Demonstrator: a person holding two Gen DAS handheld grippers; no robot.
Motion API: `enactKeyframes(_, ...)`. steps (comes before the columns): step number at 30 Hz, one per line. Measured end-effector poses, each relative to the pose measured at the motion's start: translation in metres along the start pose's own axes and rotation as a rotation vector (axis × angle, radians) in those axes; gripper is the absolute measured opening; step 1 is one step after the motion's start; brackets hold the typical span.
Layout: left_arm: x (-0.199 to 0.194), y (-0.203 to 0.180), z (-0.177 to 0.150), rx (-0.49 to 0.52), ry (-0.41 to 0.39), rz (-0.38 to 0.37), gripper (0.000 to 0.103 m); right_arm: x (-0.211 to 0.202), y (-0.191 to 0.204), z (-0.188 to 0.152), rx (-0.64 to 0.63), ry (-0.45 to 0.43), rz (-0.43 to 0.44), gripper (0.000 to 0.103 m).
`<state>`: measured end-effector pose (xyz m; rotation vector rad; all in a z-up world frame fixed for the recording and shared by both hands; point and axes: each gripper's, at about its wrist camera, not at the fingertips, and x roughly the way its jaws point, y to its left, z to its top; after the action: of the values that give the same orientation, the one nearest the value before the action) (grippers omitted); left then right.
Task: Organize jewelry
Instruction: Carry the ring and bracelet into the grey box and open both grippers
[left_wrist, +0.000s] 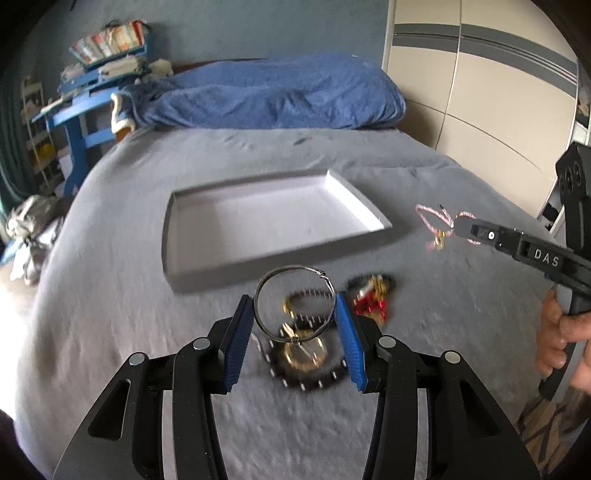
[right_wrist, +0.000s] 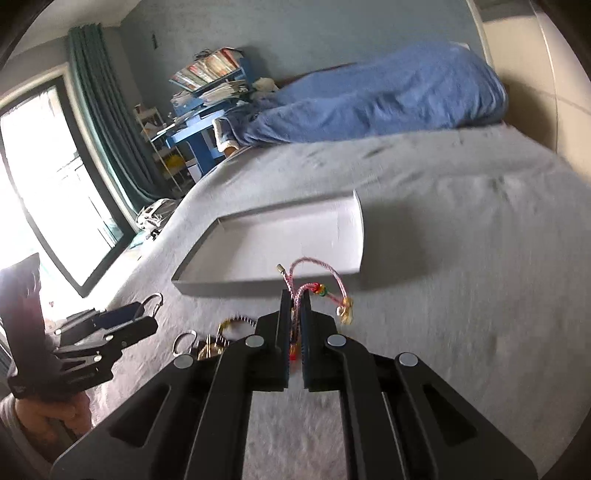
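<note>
Left wrist view: a thin grey wire bangle (left_wrist: 295, 306) is pinched by the left hand-held gripper (left_wrist: 295, 325). A pink braided cord bracelet (right_wrist: 314, 280) is squeezed in the closed right hand-held gripper (right_wrist: 295, 306), likely for the white shallow cardboard tray (left_wrist: 192, 236).

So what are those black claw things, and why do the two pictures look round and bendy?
They are grabbing tools that a person holds, one in each hand. Each has a small camera with a very wide lens, which bends the picture. One picture looks along the left tool, the other along the right tool. The left tool holds a wire bangle between its blue pads. The right tool is shut on a pink cord bracelet. Below them is a bed with a grey cover. On it lie a white tray with nothing in it and a small heap of other jewelry.
</note>
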<state>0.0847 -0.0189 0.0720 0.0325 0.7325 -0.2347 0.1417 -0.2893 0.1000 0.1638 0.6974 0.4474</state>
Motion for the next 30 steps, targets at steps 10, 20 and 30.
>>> enactKeyframes(10,0.051,0.034,0.035,-0.093,0.025,0.013,0.047,0.05,0.008,0.036,-0.064,0.038,0.019,0.004)
enactKeyframes(20,0.11,0.064,0.053,-0.156,0.073,0.042,0.047,0.124,0.005,0.045,-0.119,0.117,-0.019,0.004)
enactKeyframes(30,0.156,0.074,0.059,-0.19,0.157,0.081,0.047,0.167,-0.011,0.04,-0.112,0.212,-0.067,0.004)
